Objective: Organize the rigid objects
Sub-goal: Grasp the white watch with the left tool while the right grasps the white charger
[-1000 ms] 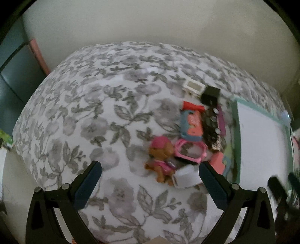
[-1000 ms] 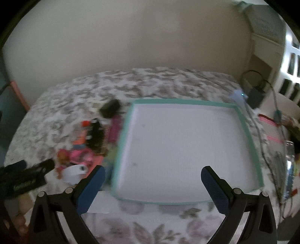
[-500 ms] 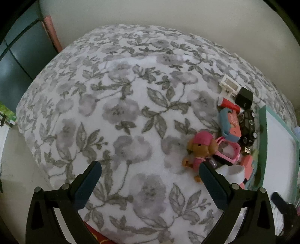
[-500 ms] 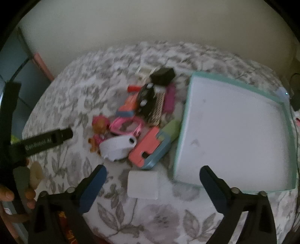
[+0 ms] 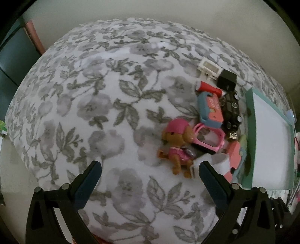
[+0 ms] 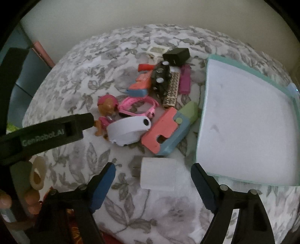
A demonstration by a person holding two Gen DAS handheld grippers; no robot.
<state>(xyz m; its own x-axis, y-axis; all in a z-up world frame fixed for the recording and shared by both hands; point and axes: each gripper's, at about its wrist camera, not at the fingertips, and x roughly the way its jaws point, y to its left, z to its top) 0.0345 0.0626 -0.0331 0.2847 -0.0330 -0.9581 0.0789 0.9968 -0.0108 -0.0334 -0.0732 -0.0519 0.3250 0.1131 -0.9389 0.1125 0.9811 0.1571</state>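
A heap of small rigid items lies on a floral bedspread (image 5: 105, 112): a brown and pink toy dog (image 5: 177, 148) (image 6: 106, 112), pink glasses (image 6: 138, 106), a white curved piece (image 6: 127, 130), a coral and blue toy (image 6: 165, 131), a black circuit board (image 6: 163, 78) and a black adapter (image 6: 177, 54). A white cube charger (image 6: 158, 176) lies between the fingers of my right gripper (image 6: 153, 180), which is open. A teal-rimmed white tray (image 6: 243, 120) sits to the right. My left gripper (image 5: 150, 174) is open and empty, left of the dog.
The left gripper's black body (image 6: 46, 131) reaches in from the left in the right wrist view. A white frame piece (image 5: 209, 68) lies at the back of the heap. The wall (image 5: 150, 15) stands behind the bed. The bed's edge drops off at the left.
The right gripper swung left from above the tray and down to the white charger. The left gripper shifted slightly; the toy dog sits nearer its right finger.
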